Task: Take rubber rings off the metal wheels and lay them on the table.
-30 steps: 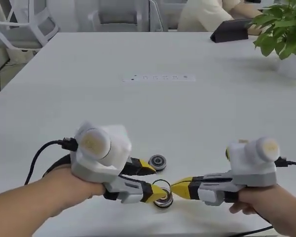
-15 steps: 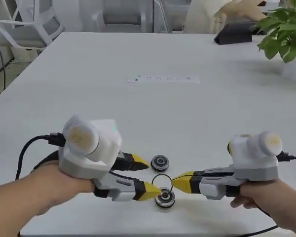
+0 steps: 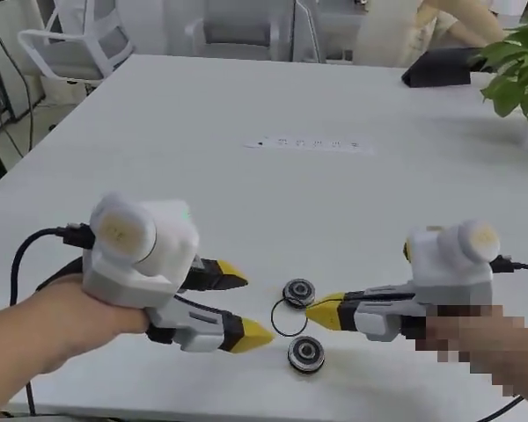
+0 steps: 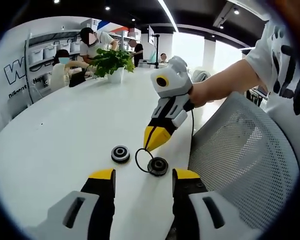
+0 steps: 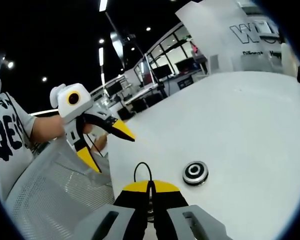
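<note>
Right gripper [image 3: 311,314] jaws clenched on the rubber ring [image 3: 274,321], which hangs between far wheel [image 3: 299,292] and near wheel [image 3: 306,353]. Left gripper [image 3: 246,306] jaws released, just left of the ring. Risk: the thin pinch slips, or the ring drops across a wheel instead of the bare surface [image 3: 246,193].

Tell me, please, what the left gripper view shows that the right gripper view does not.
The left gripper view adds the near metal wheel beside the far metal wheel, the potted plant, and the right gripper seen from the front. The right gripper view adds the left gripper seen from the front, its jaws open. Both share the white table, the far metal wheel, and the rubber ring pinched at the shut right gripper's tip.
</note>
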A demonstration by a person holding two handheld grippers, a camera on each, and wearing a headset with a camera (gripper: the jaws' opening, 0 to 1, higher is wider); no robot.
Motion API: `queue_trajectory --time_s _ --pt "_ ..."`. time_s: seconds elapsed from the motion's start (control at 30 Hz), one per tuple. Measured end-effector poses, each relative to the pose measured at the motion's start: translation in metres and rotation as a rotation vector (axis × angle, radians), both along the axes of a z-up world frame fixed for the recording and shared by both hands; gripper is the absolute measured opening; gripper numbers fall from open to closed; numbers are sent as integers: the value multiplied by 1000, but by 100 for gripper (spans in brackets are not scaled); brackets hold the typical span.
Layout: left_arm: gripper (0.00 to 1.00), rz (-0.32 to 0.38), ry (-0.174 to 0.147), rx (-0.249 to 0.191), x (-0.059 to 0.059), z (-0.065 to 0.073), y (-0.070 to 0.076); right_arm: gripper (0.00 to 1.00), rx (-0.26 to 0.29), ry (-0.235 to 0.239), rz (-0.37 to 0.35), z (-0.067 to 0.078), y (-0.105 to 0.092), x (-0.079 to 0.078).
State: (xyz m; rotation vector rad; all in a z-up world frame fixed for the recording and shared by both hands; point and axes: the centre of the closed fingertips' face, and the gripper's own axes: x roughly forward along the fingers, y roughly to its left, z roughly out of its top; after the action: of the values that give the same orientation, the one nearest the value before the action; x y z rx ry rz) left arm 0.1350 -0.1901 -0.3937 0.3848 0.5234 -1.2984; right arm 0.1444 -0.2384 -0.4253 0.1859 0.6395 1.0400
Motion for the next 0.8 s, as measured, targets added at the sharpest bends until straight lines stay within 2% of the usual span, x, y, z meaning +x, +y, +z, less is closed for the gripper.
queue_trajectory --time_s 0.33,0.8 --pt "47 38 -18 -5 7 6 18 0 -56 -1 42 -9 10 7" --pt "51 59 -27 1 10 10 30 0 -120 5 79 -20 32 17"
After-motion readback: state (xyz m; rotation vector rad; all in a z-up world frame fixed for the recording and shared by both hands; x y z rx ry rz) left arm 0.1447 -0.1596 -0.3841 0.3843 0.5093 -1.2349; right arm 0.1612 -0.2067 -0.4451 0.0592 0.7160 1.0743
